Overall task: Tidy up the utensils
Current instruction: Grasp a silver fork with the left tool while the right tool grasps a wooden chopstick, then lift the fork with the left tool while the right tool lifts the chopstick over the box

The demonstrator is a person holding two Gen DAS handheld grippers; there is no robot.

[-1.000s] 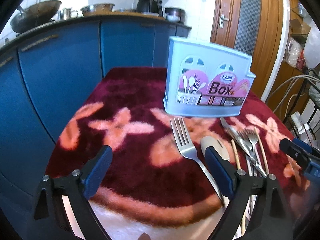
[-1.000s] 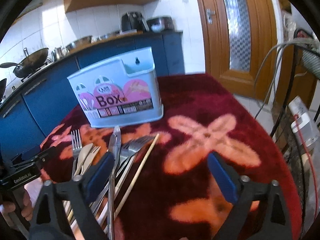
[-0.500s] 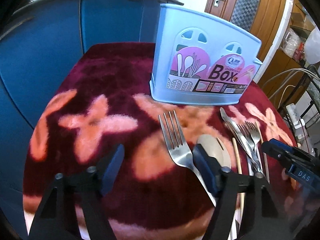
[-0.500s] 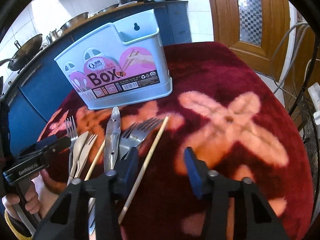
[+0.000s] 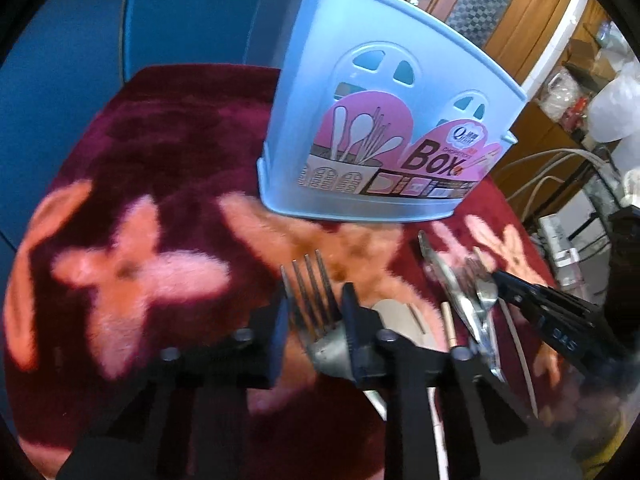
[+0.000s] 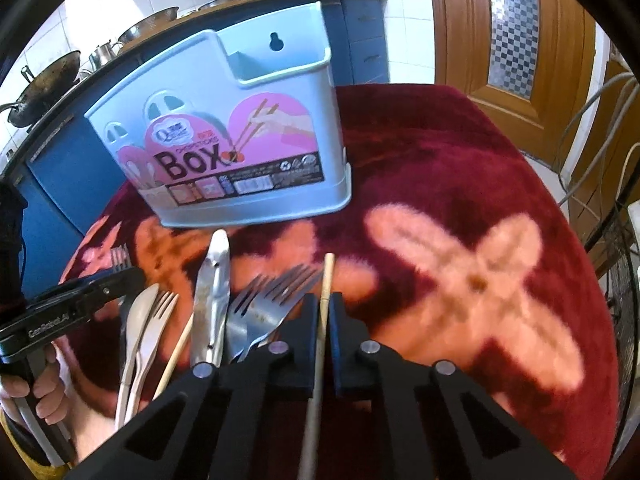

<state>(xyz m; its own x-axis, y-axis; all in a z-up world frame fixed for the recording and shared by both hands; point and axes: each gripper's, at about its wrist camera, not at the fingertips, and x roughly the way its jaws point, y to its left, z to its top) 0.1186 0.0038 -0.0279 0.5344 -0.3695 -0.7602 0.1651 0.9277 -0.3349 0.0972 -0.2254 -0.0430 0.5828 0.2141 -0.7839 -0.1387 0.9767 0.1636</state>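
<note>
A light blue utensil box stands on the dark red floral cloth; it also shows in the right wrist view. My left gripper is shut on a steel fork, its tines pointing toward the box. My right gripper is shut on a wooden chopstick. Between them lie a knife, two forks, a beige spoon, a beige fork and a second chopstick.
The table's red cloth drops off at its edges. Blue kitchen cabinets stand behind the table, a wooden door at the back right. Cables and a power strip lie to the right of the table.
Both grippers moved forward and down and closed. The left one closed on the fork, the right one on the chopstick.
</note>
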